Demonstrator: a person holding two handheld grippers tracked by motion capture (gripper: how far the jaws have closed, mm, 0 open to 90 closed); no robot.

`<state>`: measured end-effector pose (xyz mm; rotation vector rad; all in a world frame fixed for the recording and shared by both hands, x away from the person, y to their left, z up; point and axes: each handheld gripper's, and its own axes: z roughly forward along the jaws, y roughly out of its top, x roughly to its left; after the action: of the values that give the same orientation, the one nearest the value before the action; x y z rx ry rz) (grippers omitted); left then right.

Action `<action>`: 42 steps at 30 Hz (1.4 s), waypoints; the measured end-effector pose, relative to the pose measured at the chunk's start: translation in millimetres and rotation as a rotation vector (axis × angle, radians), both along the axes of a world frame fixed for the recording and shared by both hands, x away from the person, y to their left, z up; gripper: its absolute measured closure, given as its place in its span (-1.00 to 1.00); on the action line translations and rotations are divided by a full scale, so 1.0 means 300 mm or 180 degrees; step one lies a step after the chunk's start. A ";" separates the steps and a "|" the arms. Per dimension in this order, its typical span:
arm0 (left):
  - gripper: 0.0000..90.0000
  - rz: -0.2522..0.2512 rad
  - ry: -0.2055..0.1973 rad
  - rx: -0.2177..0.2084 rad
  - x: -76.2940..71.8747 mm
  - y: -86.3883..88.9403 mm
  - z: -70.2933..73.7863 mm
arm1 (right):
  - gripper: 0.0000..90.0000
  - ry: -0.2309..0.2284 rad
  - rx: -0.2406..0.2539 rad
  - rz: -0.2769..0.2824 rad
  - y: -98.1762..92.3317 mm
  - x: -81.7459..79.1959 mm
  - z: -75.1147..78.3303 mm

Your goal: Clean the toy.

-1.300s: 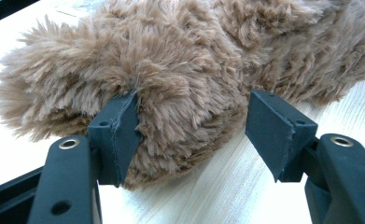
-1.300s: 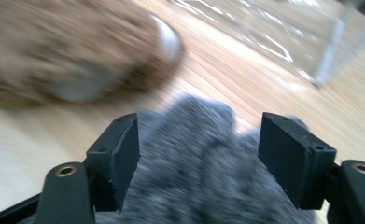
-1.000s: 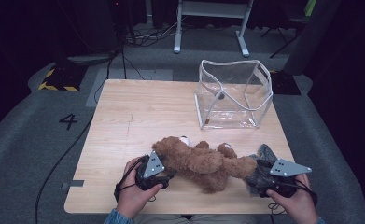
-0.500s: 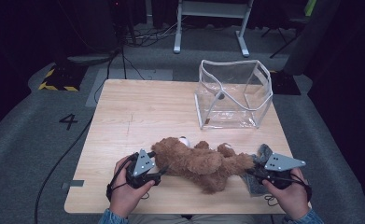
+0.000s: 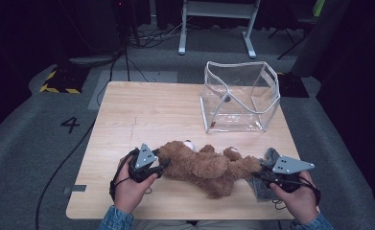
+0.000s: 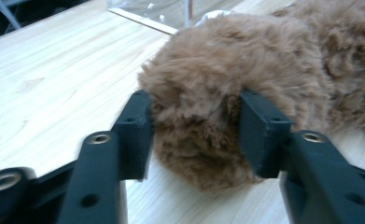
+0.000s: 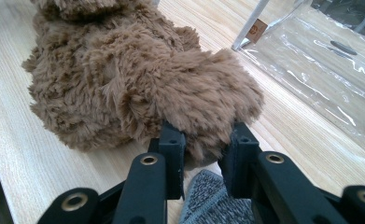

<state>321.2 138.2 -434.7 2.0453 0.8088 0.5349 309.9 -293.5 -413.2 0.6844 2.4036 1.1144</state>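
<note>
From the high view, a brown teddy bear (image 5: pixel 206 165) lies stretched across the near part of the wooden worktop (image 5: pixel 151 115), between the two hands. The left gripper (image 5: pixel 162 165) meets the bear's left end and the right gripper (image 5: pixel 254 172) meets its right end, where a grey cloth (image 5: pixel 266 158) lies under the tool. A clear plastic bag (image 5: pixel 240 96) with white edging stands open at the far right of the worktop, well apart from the bear.

In the left gripper view, the two black jaws sit on either side of a rounded furry lump of the teddy bear (image 6: pixel 245 74), pressing into the plush; they have just been closing, with the fur between them. The left gripper (image 6: pixel 194 135) is low over the worktop (image 6: pixel 54 70).

In the right gripper view, the jaws of the right gripper (image 7: pixel 203 151) are clamped on a plush limb of the teddy bear (image 7: pixel 138 70), the pile bulging out above the pads. The grey cloth (image 7: pixel 208 198) shows just below the jaws, and the clear plastic bag (image 7: pixel 320 60) lies to the right on the worktop (image 7: pixel 283 130).
</note>
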 end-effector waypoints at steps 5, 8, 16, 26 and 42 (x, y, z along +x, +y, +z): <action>0.97 -0.0058 0.0015 0.0174 -0.037 -0.004 0.014 | 0.63 0.0031 0.0059 -0.0003 -0.005 -0.006 0.007; 0.98 -0.0160 0.0024 0.0180 -0.080 -0.004 0.038 | 0.64 0.0013 0.0070 0.0006 -0.013 -0.019 0.020; 0.98 -0.0470 0.0016 -0.0039 -0.237 -0.006 0.120 | 0.70 0.0006 0.0140 0.0053 -0.053 -0.104 0.097; 0.98 -0.0457 0.0263 -0.0082 -0.208 -0.017 0.099 | 0.70 0.0264 0.0365 -0.0010 -0.073 -0.003 0.117; 0.99 0.0025 0.0359 -0.0077 -0.001 -0.010 -0.013 | 0.70 0.0627 0.0347 -0.0336 -0.020 0.272 -0.063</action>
<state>320.8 135.1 -438.4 2.0654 0.8857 0.4150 391.4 -299.5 -432.1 0.9875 2.4478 1.1900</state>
